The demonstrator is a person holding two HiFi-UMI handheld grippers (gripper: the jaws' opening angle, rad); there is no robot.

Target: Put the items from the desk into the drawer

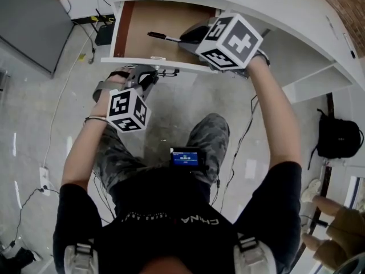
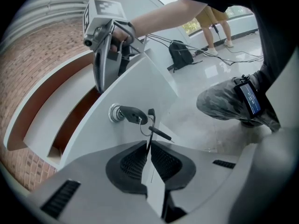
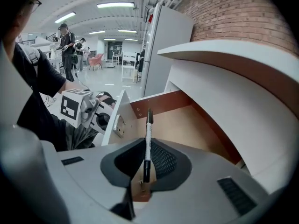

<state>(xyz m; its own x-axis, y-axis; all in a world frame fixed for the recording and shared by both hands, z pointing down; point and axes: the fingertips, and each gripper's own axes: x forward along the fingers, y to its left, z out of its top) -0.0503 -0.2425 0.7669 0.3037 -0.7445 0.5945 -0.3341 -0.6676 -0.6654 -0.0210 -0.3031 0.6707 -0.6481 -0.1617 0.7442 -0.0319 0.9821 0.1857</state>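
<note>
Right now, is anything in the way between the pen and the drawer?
Nothing visible. The right gripper holds the pen above the open drawer, whose wooden floor below it lies bare. The desk top overhangs to the side, not beneath the pen.

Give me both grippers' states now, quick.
Left gripper: closed on a hanging key.
Right gripper: closed on a pen.
</note>
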